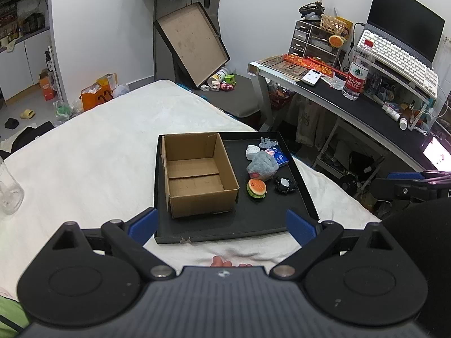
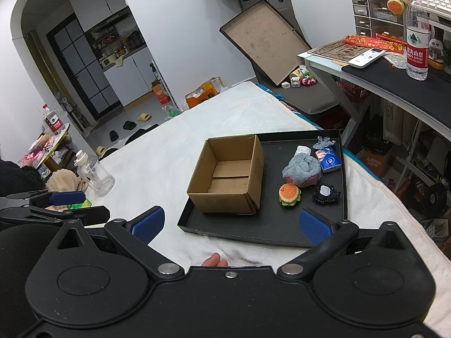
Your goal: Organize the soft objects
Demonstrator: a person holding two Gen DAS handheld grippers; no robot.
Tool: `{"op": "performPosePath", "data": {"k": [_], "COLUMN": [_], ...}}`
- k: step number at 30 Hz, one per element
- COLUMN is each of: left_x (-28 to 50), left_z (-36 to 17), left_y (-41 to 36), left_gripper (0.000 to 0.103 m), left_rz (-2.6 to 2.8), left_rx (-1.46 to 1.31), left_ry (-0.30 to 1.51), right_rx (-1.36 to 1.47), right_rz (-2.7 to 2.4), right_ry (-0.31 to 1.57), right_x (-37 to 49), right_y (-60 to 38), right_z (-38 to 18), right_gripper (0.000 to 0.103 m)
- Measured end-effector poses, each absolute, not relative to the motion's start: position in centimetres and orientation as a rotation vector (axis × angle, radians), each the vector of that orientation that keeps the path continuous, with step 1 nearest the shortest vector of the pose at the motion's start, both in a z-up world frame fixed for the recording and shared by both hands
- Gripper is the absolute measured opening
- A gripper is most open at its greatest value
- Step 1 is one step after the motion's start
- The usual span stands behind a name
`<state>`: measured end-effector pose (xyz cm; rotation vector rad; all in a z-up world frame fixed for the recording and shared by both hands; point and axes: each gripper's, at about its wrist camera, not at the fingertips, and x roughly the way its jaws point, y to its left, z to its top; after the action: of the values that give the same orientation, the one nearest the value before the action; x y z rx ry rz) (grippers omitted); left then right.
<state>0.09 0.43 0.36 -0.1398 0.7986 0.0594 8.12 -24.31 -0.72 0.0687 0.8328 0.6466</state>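
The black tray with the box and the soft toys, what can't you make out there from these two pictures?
- Cardboard box: near inside corner hidden by its front wall, both views.
- Grey plush: underside and face tucked under, so the kind of toy is unclear.
- Tissue pack: print too small to read; plush overlaps it in the left wrist view.
- Black tray: near corners covered by each hand-held gripper's blue pads.

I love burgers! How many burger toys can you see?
2. One burger toy lies on the black tray, right of the cardboard box. Another burger hangs by the desk drawers. More may be hidden in clutter.
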Motion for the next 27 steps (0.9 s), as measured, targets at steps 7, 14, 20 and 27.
{"op": "performPosePath", "data": {"k": [7,14,20,27], "left_x": [0.0,-0.1,0.0,0.8], "left_z": [0.5,0.5,0.4,-0.8], "left_y": [0.3,0.0,0.1,0.6], "left_gripper": [0.097,0.097,0.097,0.097], "left_rz": [0.061,0.056,0.034,0.026], "left_rx": [-0.14,-0.147,-0.15,-0.166], "left_ry": [0.795,0.794,0.775,0.773], "right_rx": [0.063,0.063,0.06,0.056], "right_rz": [0.646,0.648,0.657,0.645], "right_ry": [0.829,0.822,0.806,0.812], "right_x": [8.0,8.1,8.4,9.4], "right_y": [-24.3,-24.6,-24.8,-24.8], "right_z": [-0.7,-0.7,-0.8,-1.8], "right_gripper": [0.103,0.103,0.103,0.103]}}
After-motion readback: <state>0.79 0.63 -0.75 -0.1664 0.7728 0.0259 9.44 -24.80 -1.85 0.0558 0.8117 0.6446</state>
